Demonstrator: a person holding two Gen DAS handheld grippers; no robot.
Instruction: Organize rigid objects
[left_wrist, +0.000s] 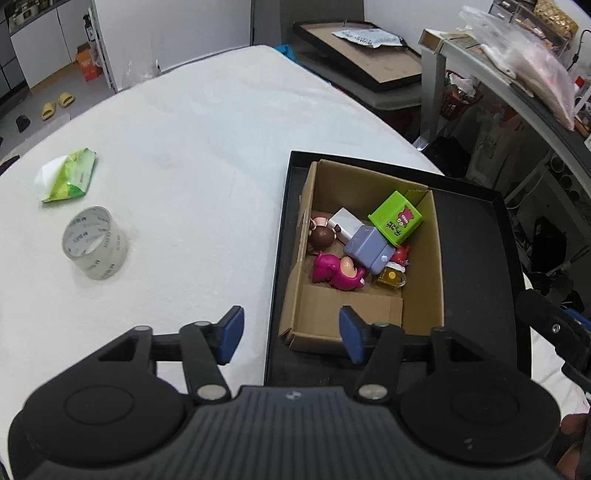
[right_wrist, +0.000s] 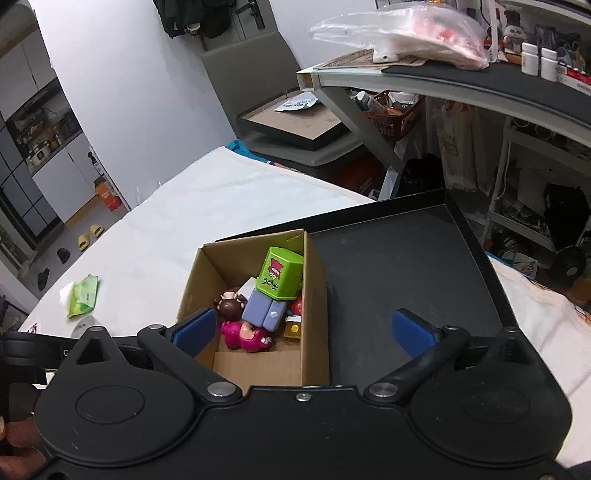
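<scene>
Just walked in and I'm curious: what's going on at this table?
A person is tidying small toys into a cardboard box that sits in a black tray. Both handheld tools, left tool and right tool, are open and empty above it. A tape roll and green packet lie on the table.

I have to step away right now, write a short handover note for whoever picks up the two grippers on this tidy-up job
Left gripper: open, holding nothing, above the near edge of the tray.
Right gripper: wide open, holding nothing, over the box.
Things: the cardboard box sits in the left part of the black tray on the white table. In it lie the green cube, purple block, pink figure, brown figure, a white block and a small yellow mug.
Done: those toys are boxed.
Left: the tape roll and green tissue pack are out on the table, if they belong to the job.
</scene>
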